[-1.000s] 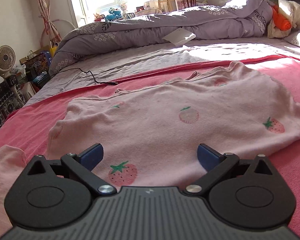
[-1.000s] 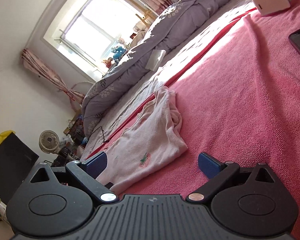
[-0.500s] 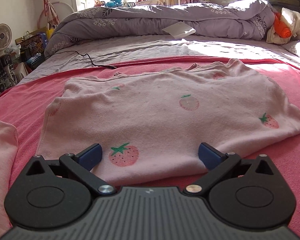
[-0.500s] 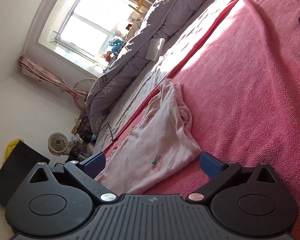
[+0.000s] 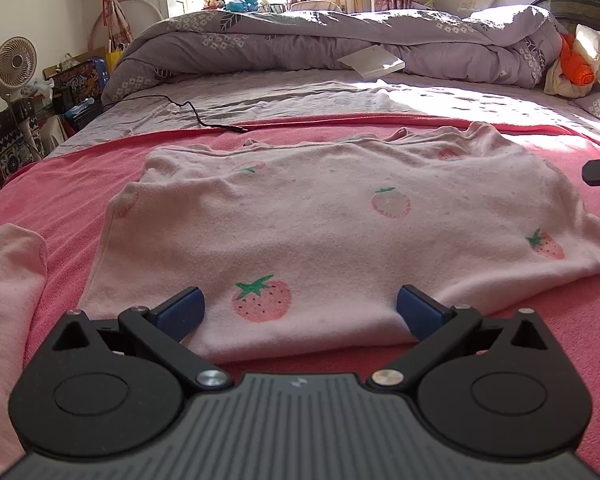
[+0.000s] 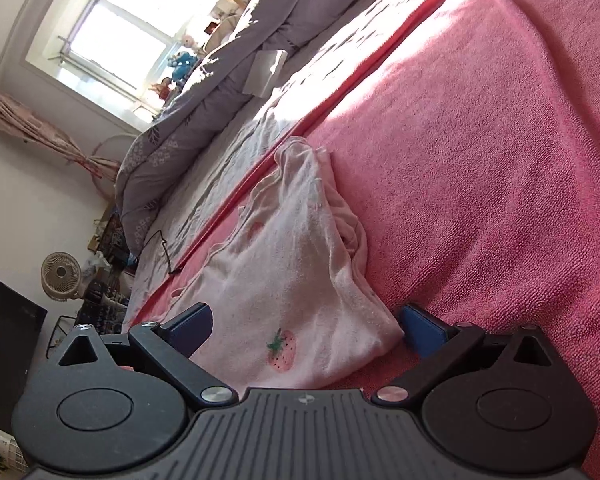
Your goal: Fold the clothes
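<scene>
Pink, fleecy strawberry-print garment [image 5: 340, 232], folded

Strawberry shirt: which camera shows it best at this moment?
The left wrist view. There the strawberry shirt lies spread across the pink blanket, with nearly its whole outline and several strawberry prints visible. The right wrist view is rolled sideways and shows the shirt edge-on from one end, bunched along its side, with only one clear print.
</scene>
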A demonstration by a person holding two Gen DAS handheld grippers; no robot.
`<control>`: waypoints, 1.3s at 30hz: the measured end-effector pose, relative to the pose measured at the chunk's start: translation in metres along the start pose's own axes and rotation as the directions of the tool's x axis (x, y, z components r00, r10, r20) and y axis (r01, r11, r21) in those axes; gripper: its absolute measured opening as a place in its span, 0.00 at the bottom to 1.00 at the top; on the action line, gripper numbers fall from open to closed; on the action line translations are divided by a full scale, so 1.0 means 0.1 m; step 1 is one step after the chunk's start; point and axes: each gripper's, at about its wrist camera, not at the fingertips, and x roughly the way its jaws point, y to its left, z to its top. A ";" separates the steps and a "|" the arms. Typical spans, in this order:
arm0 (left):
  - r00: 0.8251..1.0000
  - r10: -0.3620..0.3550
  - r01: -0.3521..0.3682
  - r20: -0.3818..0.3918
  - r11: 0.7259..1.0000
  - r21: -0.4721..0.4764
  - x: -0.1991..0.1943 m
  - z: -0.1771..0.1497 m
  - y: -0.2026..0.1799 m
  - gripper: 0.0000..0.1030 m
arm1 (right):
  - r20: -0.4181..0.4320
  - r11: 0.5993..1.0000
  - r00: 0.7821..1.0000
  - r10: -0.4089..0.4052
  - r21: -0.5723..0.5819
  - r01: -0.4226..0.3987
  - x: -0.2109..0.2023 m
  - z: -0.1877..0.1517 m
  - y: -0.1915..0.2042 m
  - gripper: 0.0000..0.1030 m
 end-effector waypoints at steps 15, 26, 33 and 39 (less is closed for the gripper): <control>0.990 0.142 -0.138 0.028 0.985 -0.108 -0.27 -0.18 0.56 1.00 | 0.006 0.998 0.998 -0.058 0.002 0.058 -0.02 -0.09 -0.11 0.19; 0.972 0.064 -0.049 0.228 0.996 -0.072 -0.78 -0.57 0.99 1.00 | 0.066 0.982 0.993 -0.099 -0.153 0.108 -0.19 -0.04 0.34 0.13; 0.913 -0.013 0.103 0.409 0.975 -0.198 -1.27 -0.78 1.81 1.00 | 0.024 0.832 1.000 -0.004 -0.554 0.017 0.13 -0.42 1.90 0.13; 0.923 -0.031 0.145 0.383 0.951 -0.274 -1.12 -0.98 2.16 1.00 | -0.255 0.629 0.967 0.000 -0.752 -0.198 0.98 -1.60 2.65 0.13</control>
